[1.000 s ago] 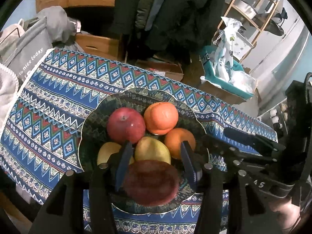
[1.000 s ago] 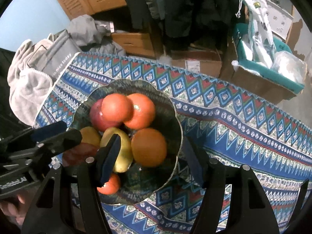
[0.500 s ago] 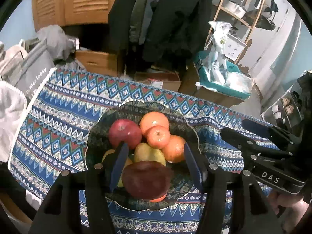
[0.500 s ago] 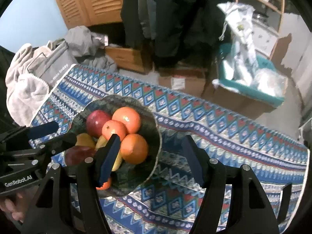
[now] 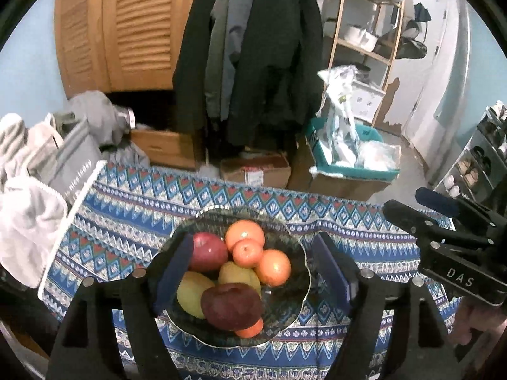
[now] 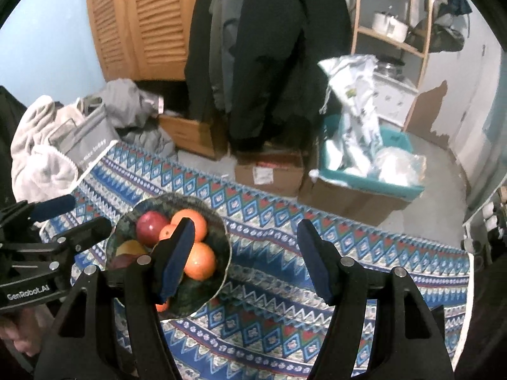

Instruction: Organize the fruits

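Left wrist view has the left gripper (image 5: 253,269) with its jaws spread wide and holding nothing, hanging above a dark patterned bowl (image 5: 301,272) that shows between the two blue pads. Inside the bowl lies a heap of fruit: a dark red apple (image 5: 231,306) nearest the camera, a brighter red apple (image 5: 207,252) at the far left, two yellow pears (image 5: 193,293) between them, three oranges (image 5: 274,267) toward the far and right side, and one small orange fruit (image 5: 250,329) peeking out from under the dark apple. All of them touch one another and none touches the pads.

Right wrist view has the right gripper (image 6: 245,261) with its jaws just as wide apart and empty, over the blue zigzag cloth (image 6: 285,253) that covers the worktop; the bowl (image 6: 221,266) sits to the left of it, partly behind the left pad, and the left gripper (image 6: 57,237) reaches in from the left edge just beside the bowl.

Beyond the worktop, a grey tote bag (image 6: 85,139) and pale towels (image 6: 41,164) lie at the left, dark coats (image 6: 269,47) hang in front of louvred wooden doors (image 6: 142,22), and cardboard boxes (image 6: 269,171) stand on the floor beside a teal bin (image 6: 399,145).
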